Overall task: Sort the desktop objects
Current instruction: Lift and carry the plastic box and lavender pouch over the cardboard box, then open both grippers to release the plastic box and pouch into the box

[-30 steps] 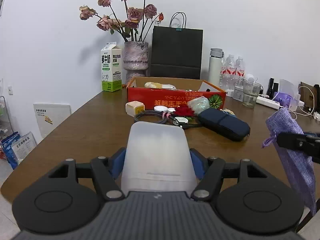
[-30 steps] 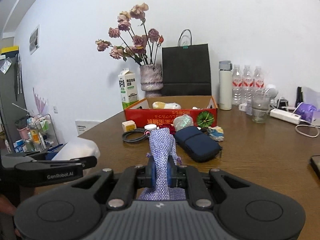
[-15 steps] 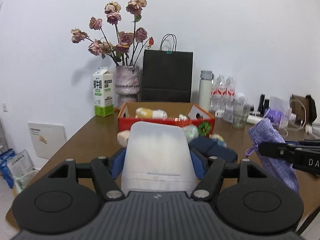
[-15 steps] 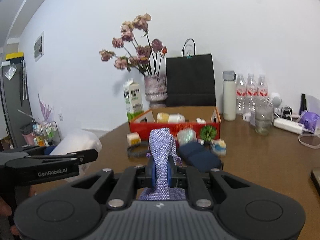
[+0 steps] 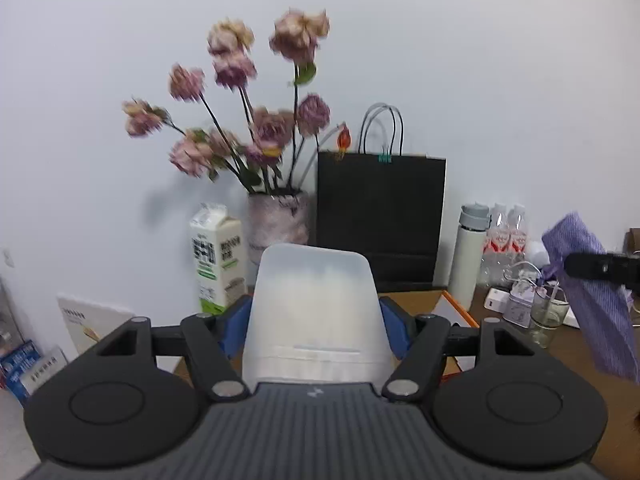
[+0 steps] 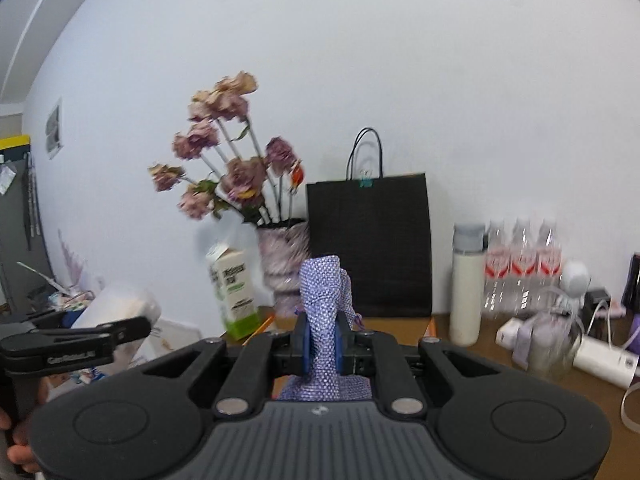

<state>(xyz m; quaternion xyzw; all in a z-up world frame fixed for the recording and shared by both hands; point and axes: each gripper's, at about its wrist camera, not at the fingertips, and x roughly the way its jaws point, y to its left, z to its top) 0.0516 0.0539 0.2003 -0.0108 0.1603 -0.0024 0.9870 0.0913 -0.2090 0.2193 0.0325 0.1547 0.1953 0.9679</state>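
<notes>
a: both hands have risen since a second ago. earlier the near worktop with the cable, the dark pouch and the whole red box filled the lower half of both views; now only the far edge of the worktop [image 5: 592, 344] shows, and the wall and flower vase [image 5: 278, 220] fill the middle. the frame is blurred.

b: grips?

a: no change. the left hand-held gripper [image 5: 316, 320] is clamped on the translucent white container [image 5: 314, 312], its blue pads pressed on both flanks. the right hand-held gripper [image 6: 322, 344] is nearly together, pinching the purple mesh pouch [image 6: 324, 300]; the fabric stands up between the pads and bunches below them.

b: where do the two things sit relative to the box?

a: both are in the air, clear of the worktop. in the left view the pouch hangs at far right, in front of the water bottles [image 5: 508, 236]. the red box [image 5: 456, 312] shows only as an orange corner behind the container, just right of it. the milk carton [image 5: 218, 256] stands far left of it.

b: meaning?

a: my judgement: this is the carry stage, both items lifted and heading toward the box at the far side. nothing placed yet. release should wait until each item is over the box opening, which is mostly hidden now.
</notes>
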